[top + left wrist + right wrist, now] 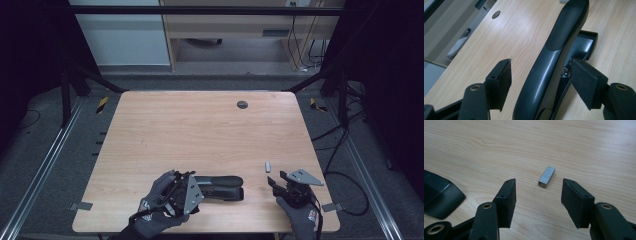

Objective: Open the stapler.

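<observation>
A black stapler (223, 186) lies flat on the wooden table (200, 135), close to its near edge. My left gripper (199, 189) stands open around the stapler's rear end. In the left gripper view the stapler (559, 45) runs up between the two pads; the left pad (502, 80) stands clear of it and the right pad (584, 80) sits close against its base. A small silver strip of staples (267, 166) lies to the right of the stapler. My right gripper (275, 181) is open just short of the staple strip (546, 177), and its fingertips (537, 192) hold nothing.
A round dark grommet (242, 104) sits in the far part of the table. Black frame posts and loose cables (340, 145) stand on the floor to the right. A corner of the stapler's base (441, 197) lies left of my right gripper.
</observation>
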